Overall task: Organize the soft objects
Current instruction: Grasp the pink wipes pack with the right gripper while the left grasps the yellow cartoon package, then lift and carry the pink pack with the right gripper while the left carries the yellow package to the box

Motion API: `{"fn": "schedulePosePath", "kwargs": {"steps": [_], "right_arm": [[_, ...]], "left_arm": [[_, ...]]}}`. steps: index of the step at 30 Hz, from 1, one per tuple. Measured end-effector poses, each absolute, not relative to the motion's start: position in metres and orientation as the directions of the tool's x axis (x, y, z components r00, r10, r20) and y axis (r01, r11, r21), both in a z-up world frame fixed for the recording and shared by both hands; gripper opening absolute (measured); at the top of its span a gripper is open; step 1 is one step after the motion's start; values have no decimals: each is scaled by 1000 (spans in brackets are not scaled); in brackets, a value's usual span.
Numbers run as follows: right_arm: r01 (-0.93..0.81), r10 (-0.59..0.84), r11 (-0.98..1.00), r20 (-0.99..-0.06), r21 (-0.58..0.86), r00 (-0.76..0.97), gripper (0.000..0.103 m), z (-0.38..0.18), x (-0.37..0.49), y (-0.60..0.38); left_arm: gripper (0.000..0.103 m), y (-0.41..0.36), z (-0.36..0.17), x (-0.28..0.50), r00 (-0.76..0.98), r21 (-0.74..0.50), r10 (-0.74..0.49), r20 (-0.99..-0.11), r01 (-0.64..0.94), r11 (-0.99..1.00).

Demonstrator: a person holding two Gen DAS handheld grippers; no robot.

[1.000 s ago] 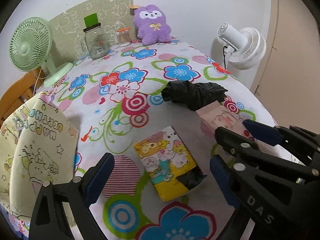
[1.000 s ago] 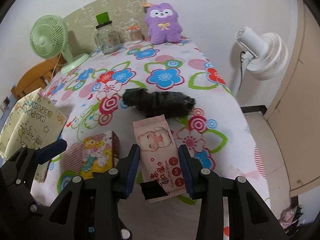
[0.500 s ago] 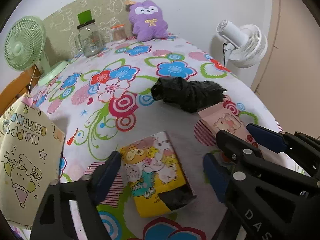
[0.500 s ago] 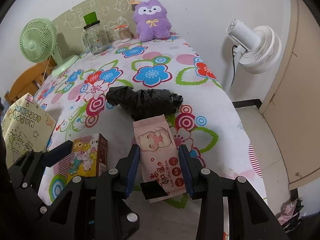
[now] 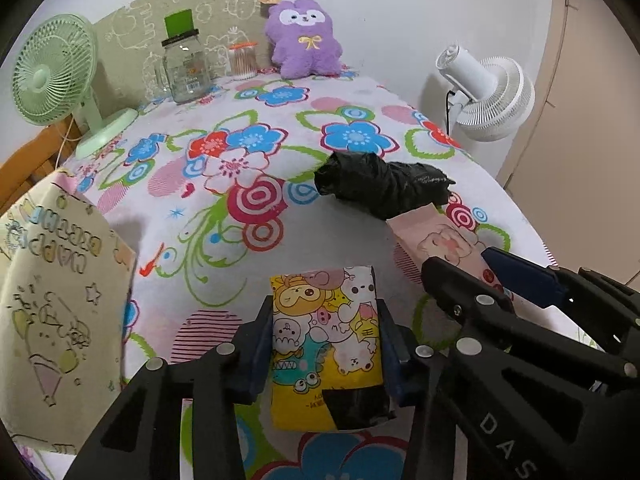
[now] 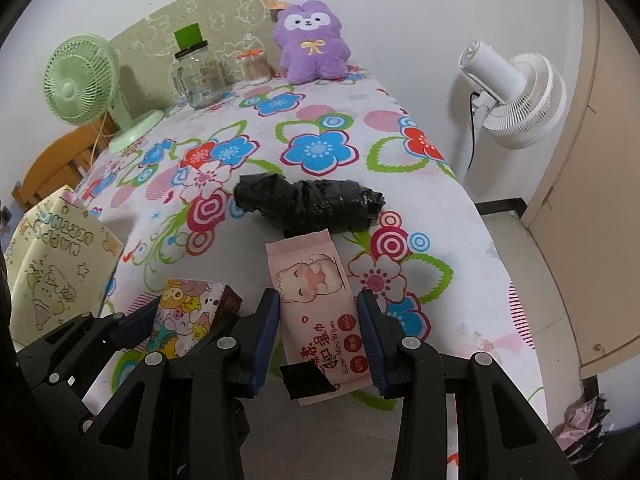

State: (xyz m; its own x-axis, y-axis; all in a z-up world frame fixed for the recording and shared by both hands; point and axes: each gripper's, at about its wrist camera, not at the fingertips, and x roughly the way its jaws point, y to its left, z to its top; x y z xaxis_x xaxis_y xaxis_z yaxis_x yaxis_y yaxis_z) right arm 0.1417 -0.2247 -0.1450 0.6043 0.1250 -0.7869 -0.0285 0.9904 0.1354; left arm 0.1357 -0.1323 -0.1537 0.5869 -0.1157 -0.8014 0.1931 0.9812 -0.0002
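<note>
Two sets of tongs are mine, and both are down at the near edge of the worktop (image 6: 440,216), which wears a white cloth printed with big blue, red and pink flowers. Standing at its left edge, beside my left tongs, is a cream gift bag (image 5: 60,312) with doodle drawings and lettering. Off the far right side a white fan (image 6: 516,100) stands on the floor, and a green desk fan (image 5: 52,72) sits at the far left corner. Against the back wall I see a purple plush toy (image 6: 312,46), with a glass jar (image 5: 186,68) under a green lid to its left and a small jar of cotton swabs (image 5: 243,60) between the two.

Mid-worktop lies a crumpled black plastic bundle (image 6: 308,202), its near side touching the far end of the pink wipes pack (image 6: 320,304). That pack lies flat with a cat picture on it and a black tape patch at its near end. My right tongs (image 6: 318,334) sit astride its near half with the blue pads right alongside its long edges; whether they are pressing it I cannot tell. Just left of it, the cartoon tissue pack (image 5: 324,344) in yellow and pink lies flat too, also with a black patch at its near end. My left tongs (image 5: 325,340) are closed narrow onto it, both pads touching its long sides.
</note>
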Motion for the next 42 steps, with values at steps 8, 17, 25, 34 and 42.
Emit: {"fn": "schedulePosePath", "kwargs": {"steps": [8, 17, 25, 34, 42], "right_arm": [[-39, 124, 991, -763, 129, 635, 43, -125, 129, -217], [-55, 114, 993, -715, 105, 690, 43, -95, 112, -207], [-54, 98, 995, -674, 86, 733, 43, -66, 99, -199], [-56, 87, 996, -636, 69, 767, 43, -37, 85, -189], [-71, 89, 996, -600, 55, 795, 43, -16, 76, -176]], "left_arm": [[46, -124, -133, 123, 626, 0, -121, -770, 190, 982], [46, -113, -107, 108, 669, 5, -122, -733, 184, 983], [46, -105, -78, 92, 710, 9, -136, -691, 196, 981], [46, -95, -51, 79, 747, 10, -148, -648, 202, 979], [46, -81, -33, 70, 774, 14, -147, -616, 197, 980]]}}
